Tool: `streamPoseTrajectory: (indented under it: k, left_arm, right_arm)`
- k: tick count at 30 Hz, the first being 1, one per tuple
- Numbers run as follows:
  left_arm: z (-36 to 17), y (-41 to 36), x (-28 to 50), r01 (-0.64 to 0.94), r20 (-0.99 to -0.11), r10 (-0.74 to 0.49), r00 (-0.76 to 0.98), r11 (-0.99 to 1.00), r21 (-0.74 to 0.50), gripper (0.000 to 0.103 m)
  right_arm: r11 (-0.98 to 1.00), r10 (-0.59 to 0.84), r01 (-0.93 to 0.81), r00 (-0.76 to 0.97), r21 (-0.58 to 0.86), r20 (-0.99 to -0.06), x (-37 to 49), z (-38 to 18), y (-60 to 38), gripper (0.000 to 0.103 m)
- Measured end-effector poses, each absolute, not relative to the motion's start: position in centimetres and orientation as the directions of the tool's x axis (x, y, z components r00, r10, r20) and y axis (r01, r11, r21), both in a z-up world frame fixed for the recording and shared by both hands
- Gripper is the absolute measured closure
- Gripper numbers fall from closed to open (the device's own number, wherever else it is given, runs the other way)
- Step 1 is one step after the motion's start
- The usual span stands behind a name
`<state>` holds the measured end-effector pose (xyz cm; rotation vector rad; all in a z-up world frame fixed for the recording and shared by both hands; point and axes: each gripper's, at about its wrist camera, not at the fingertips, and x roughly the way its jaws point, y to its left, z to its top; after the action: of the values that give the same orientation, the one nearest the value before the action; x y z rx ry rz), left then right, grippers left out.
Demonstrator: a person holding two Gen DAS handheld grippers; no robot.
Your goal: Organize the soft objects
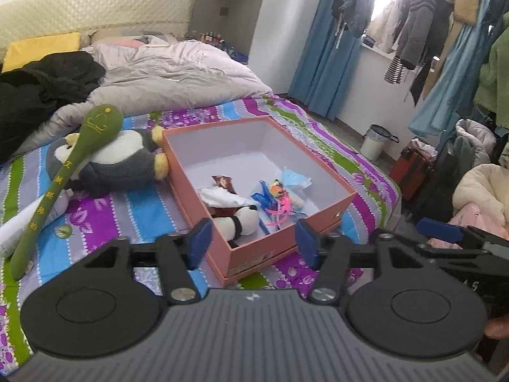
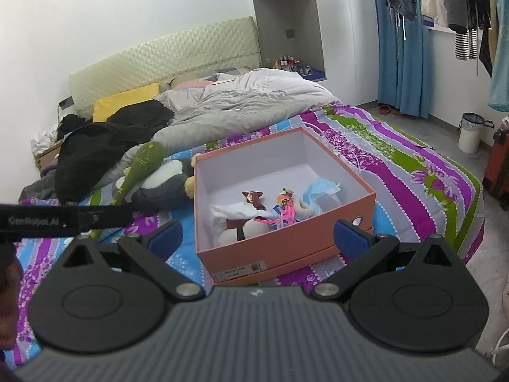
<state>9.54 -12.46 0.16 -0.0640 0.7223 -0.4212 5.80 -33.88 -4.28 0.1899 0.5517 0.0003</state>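
Item 1, my left tongs (image 1: 253, 243): blue pads apart, nothing between them, hanging over the near corner of the box (image 1: 313, 176).

Item 2, my right tongs (image 2: 257, 238): pads wide apart, holding nothing, poised at the box's near wall.

Item 3, box: salmon-pink, lidless, white inside, sitting on the bed (image 1: 321, 146) atop the striped floral sheet. I count inside it a small white plush (image 1: 243, 222) with a dark band in the near corner, white tissue, a brown wrapper (image 1: 224, 183), blue wrappers, a pink feathered toy (image 1: 280, 208) and a pale blue mask (image 1: 296, 180) toward the right wall.

Item 4, penguin (image 1: 117, 162): grey and white plush with yellow feet, lying on the sheet just left of the box, one foot touching its wall.

Item 5, green spoon-shaped plush (image 1: 60, 181): long, yellow lettering down the handle, its bowl resting across the penguin, handle tip on the sheet.

Item 6, white tube (image 1: 19, 227): lies beneath the green handle, left of the penguin.

Item 7, grey duvet (image 1: 165, 76), black clothing (image 1: 44, 86) and yellow pillow (image 1: 41, 49) behind, toward the headboard.
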Motion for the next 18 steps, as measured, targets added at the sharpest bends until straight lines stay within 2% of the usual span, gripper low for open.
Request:
streamPoseTrajectory:
  k: [2,5,9,18]
  left_arm:
    - [0.12,-12.36,9.43,0.345,-0.626,-0.384,0.679,0.919,-0.189,0.016]
    - [0.22,-12.2,9.39,0.34,-0.625,-0.385,0.679,0.92,-0.197,0.004]
    - [0.68,-12.32,9.29,0.321,-0.624,-0.348,0.699,0.933,-0.161,0.0]
    - [1.1,-12.15,9.29,0.302,-0.639,-0.321,0.699,0.942,-0.143,0.0]
  right_arm:
    - [0.982,0.051,0.051,0.852,0.181,-0.521,5.8,-4.32,-33.93,0.0]
    - [0.981,0.053,0.054,0.849,0.186,-0.526,5.88,-4.43,-33.96,0.0]
    - [0.981,0.05,0.056,0.848,0.183,-0.527,5.84,-4.48,-33.84,0.0]
    - [0.982,0.046,0.058,0.849,0.18,-0.526,5.98,-4.58,-33.83,0.0]
